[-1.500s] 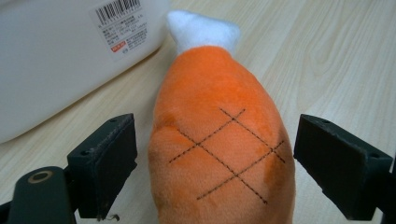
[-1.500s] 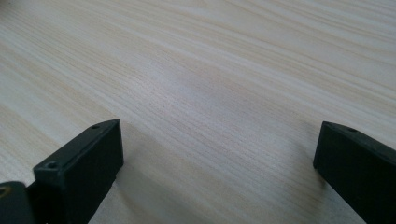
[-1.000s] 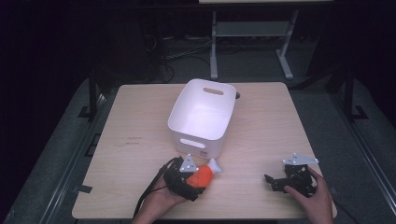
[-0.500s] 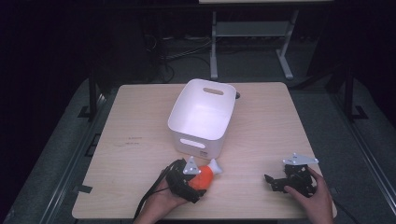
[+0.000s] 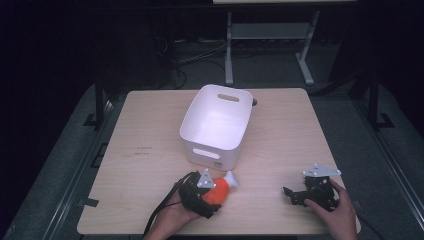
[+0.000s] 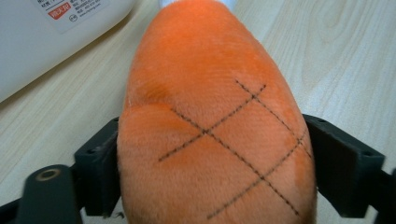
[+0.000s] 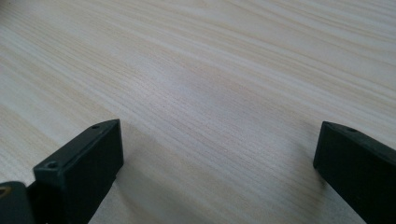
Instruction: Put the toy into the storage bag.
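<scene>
An orange plush toy (image 5: 219, 191) with a white tip lies on the wooden table (image 5: 150, 130), just in front of the white bin (image 5: 210, 152). My left gripper (image 5: 214, 197) is shut on the plush, one jaw pressing each side of its thick end. In the left gripper view the plush (image 6: 210, 116) bulges up between my left gripper's (image 6: 210, 163) jaws, with the bin's labelled wall (image 6: 46, 37) just behind. My right gripper (image 5: 291, 193) rests near the table's front right, pointing left. Its jaws stand wide open, with bare wood between them in the right gripper view (image 7: 217, 149).
The white bin's inside (image 5: 217, 122) looks empty; it sits mid-table with handle slots in its end walls. The table's front edge (image 5: 260, 233) runs close below both hands. A cable (image 5: 162, 212) trails from the left gripper over that edge.
</scene>
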`<state>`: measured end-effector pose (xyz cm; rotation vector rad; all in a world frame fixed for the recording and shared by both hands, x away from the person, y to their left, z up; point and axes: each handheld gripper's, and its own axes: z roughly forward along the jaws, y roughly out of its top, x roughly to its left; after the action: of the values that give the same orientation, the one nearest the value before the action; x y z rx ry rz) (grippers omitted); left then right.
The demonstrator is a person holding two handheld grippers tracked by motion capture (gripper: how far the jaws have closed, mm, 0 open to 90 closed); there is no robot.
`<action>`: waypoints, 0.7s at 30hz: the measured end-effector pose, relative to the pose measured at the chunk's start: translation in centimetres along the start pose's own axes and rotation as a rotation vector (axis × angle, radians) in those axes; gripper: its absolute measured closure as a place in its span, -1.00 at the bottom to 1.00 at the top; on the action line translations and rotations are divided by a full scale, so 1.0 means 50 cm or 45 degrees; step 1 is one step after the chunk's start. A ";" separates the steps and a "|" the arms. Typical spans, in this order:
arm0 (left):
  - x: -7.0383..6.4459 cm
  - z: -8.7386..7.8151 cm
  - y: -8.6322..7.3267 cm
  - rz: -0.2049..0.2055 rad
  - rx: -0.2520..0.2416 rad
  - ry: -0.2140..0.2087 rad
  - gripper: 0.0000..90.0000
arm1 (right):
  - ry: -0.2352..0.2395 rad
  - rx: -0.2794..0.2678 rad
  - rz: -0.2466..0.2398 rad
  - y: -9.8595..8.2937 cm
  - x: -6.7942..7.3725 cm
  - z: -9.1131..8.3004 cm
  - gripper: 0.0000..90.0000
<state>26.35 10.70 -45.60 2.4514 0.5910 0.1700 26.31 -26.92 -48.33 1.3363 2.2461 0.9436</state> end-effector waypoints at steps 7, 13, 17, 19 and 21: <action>0.005 -0.005 -0.002 0.003 -0.022 -0.032 -0.39 | -0.001 0.000 -0.001 0.000 0.000 0.000 -0.98; 0.010 -0.008 -0.006 0.003 -0.030 -0.061 -0.36 | 0.000 0.000 -0.001 0.000 0.000 0.000 -0.98; 0.015 -0.014 -0.010 0.006 -0.039 -0.075 -0.37 | 0.000 0.000 -0.001 0.000 0.000 0.000 -0.98; 0.015 -0.017 -0.012 -0.009 -0.060 -0.079 -0.38 | -0.001 0.001 0.000 0.000 0.000 0.000 -0.98; 0.018 -0.023 -0.014 -0.001 -0.057 -0.086 -0.38 | 0.000 0.000 -0.001 0.000 0.000 0.000 -0.98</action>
<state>26.62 12.20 -45.09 2.4034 0.5532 0.0989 26.32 -26.92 -48.33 1.3357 2.2464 0.9434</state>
